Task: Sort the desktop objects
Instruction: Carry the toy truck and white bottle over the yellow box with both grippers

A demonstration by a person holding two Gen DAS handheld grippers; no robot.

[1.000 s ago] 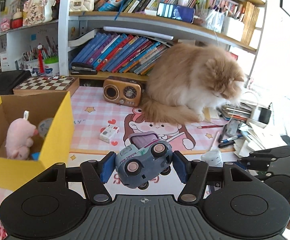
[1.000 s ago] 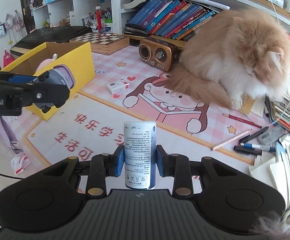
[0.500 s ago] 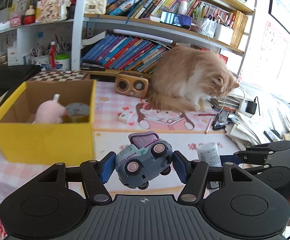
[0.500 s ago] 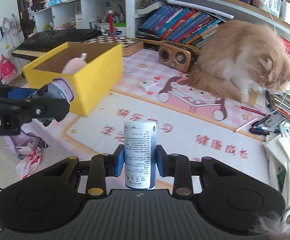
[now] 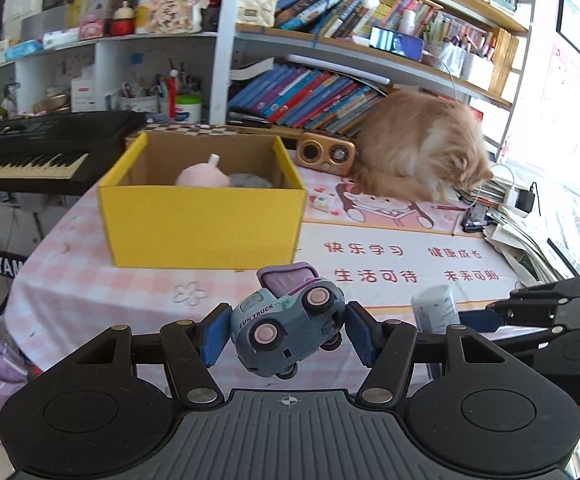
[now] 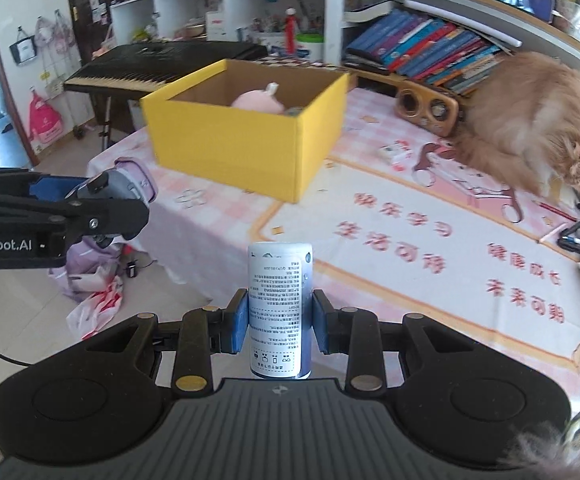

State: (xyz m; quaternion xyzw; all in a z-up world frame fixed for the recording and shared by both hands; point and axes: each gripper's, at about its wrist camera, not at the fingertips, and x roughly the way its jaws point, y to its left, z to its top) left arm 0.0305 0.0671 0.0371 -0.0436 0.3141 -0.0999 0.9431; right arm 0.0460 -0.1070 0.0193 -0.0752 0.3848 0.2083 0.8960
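Your left tool (image 5: pixel 286 334) is clamped on a small blue-grey toy truck (image 5: pixel 288 330), tilted with its pink wheels facing the camera, held in the air just off the near edge of the desk (image 5: pixel 90 280). Your right tool (image 6: pixel 280 320) grips a white cylindrical bottle (image 6: pixel 280 308) upright between its blue pads (image 6: pixel 240 320), also above the near edge, to the right of the truck.

The yellow cardboard box (image 5: pixel 206 224) sits open on the left part of the desk, on the pink checked cloth, well beyond both tools. Inside it you can see a pink plush toy (image 5: pixel 202 176) against the near wall and, just beside it on the right, a grey round object (image 5: pixel 250 180) that is mostly hidden by the wall.

Behind the box to the right, a small white packet (image 5: pixel 321 202) lies on the printed mat, near a brown retro radio (image 5: pixel 325 154) and an orange cat (image 5: pixel 421 148) crouched at the back. Pens (image 5: pixel 475 222) lie at the mat's right side.
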